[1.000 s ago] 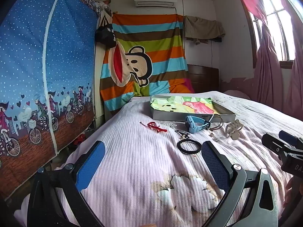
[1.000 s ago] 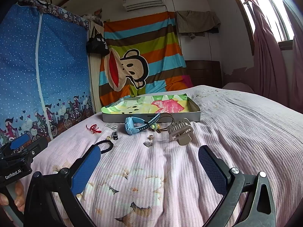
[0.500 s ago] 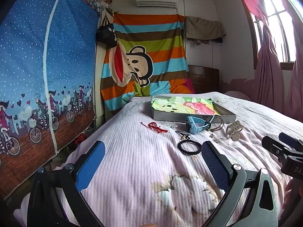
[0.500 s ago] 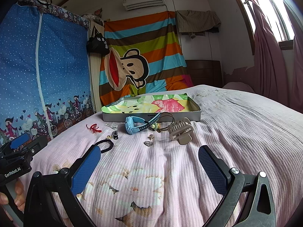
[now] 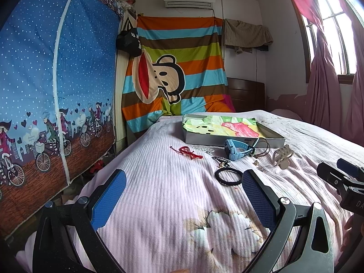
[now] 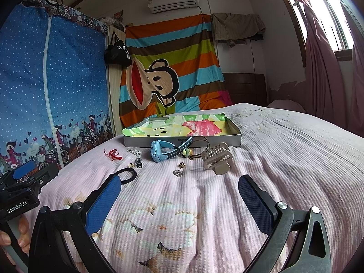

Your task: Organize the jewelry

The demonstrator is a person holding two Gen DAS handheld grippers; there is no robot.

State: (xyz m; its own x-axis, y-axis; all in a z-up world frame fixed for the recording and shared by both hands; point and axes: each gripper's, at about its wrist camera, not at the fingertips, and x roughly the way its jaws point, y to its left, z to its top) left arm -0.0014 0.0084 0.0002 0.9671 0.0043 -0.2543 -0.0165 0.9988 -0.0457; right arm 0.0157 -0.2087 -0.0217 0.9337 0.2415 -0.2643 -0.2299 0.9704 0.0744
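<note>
Nothing sorted so far: both the left gripper (image 5: 182, 198) and right gripper (image 6: 179, 200) hover wide open and empty, while the blue watch (image 6: 162, 151), claw clip (image 6: 216, 158), black hair tie (image 5: 228, 176) and rings sit loose on the bedspread (image 6: 284, 159) beside the tray (image 6: 182, 140).

Both wrist cameras are looking low across the bed (image 5: 159, 204) from its near end toward the far striped wall hanging (image 6: 177, 52), the left one sitting further left, sharing the tray (image 5: 193, 137) and scattered jewelry.
</note>
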